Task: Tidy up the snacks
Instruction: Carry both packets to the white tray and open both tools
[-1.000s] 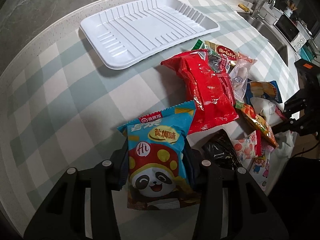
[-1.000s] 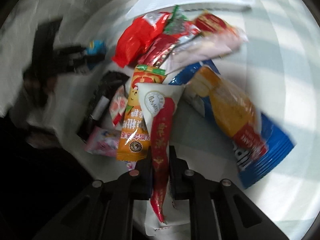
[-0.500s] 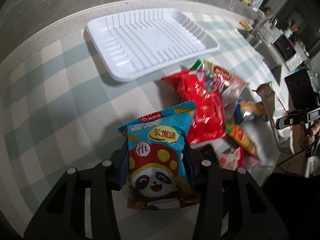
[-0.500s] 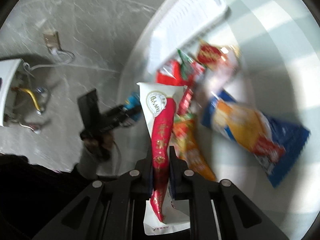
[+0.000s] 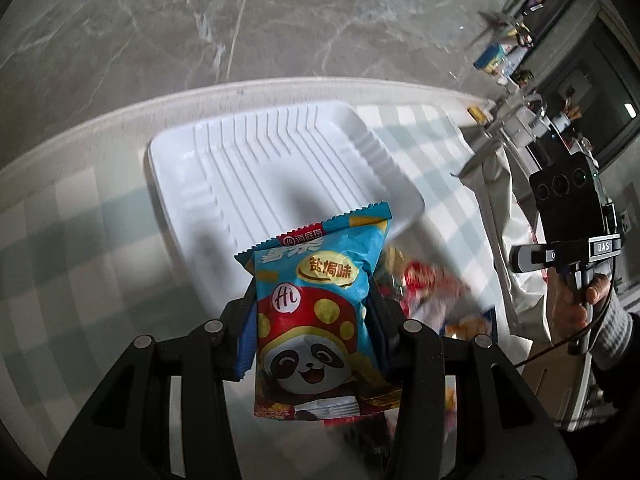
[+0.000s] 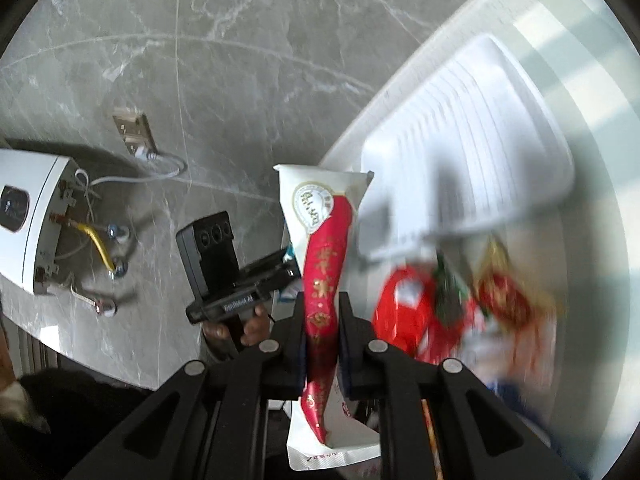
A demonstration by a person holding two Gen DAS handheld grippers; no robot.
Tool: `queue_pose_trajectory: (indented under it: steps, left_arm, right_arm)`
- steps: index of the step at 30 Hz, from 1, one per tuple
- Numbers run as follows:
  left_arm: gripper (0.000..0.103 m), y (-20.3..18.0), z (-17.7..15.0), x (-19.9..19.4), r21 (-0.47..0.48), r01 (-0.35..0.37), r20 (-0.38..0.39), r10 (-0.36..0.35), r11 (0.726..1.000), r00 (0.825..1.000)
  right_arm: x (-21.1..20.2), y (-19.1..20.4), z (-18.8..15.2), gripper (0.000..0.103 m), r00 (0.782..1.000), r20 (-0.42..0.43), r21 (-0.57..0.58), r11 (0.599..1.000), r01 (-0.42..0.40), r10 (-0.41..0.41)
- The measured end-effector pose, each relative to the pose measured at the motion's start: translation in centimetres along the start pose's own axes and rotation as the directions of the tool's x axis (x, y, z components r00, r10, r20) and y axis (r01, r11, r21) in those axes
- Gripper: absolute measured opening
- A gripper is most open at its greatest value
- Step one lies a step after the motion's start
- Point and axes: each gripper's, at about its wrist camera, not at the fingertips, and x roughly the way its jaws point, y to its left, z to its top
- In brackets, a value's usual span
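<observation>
Both claws rose off snack pile (blurred) | left claw [image 5: 312, 320] grips panda bag [image 5: 316, 312] | right claw [image 6: 322, 320] clamps chili packet [image 6: 324, 280]

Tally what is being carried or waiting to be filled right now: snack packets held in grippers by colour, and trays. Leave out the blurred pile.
Blue panda packet, clamped in the left gripper: 1
White packet with red chilli, clamped in the right gripper: 1
White tray, with nothing in it: 1
Total: 3

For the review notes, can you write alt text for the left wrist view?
The left gripper jaws clamp a blue panda snack bag above the table, before an empty white ribbed tray on a checked tablecloth. More snack packets lie blurred at right.
</observation>
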Motion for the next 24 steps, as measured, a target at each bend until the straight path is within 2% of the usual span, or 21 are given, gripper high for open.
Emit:
queue_pose_trajectory:
  steps: [7, 11, 17, 20, 24]
  left_arm:
    - [0.042, 1.8, 5.2, 2.5, -0.037, -0.049, 0.002, 0.049, 0.998, 0.999]
    - [0.042, 2.9, 6.8, 4.6, -0.050, -0.104, -0.005, 0.103, 0.993, 0.995]
    - [0.044, 4.6, 7.8, 7.1, -0.083, -0.143, -0.018, 0.142, 0.986, 0.990]
    - [0.044, 4.9, 8.6, 8.0, -0.076, -0.177, -0.021, 0.175, 0.981, 0.984]
    - [0.047, 5.9, 8.8, 8.7, -0.103, -0.184, -0.027, 0.182, 0.978, 0.983]
  right_arm:
    - [1.5, -0.5, 5.4, 0.014, 0.998, 0.054, -0.008, 0.999, 0.042, -0.041]
    - [2.5, -1.8, 8.0, 0.014, 0.993, 0.085, 0.020, 0.997, 0.077, -0.079]
    - [3.6, -4.0, 10.1, 0.014, 0.984, 0.102, 0.059, 0.988, 0.139, -0.145]
    - [4.2, -4.6, 10.7, 0.015, 0.975, 0.101, 0.057, 0.980, 0.192, -0.197]
    - [4.6, -4.9, 11.3, 0.017, 0.951, 0.111, 0.037, 0.957, 0.286, -0.289]
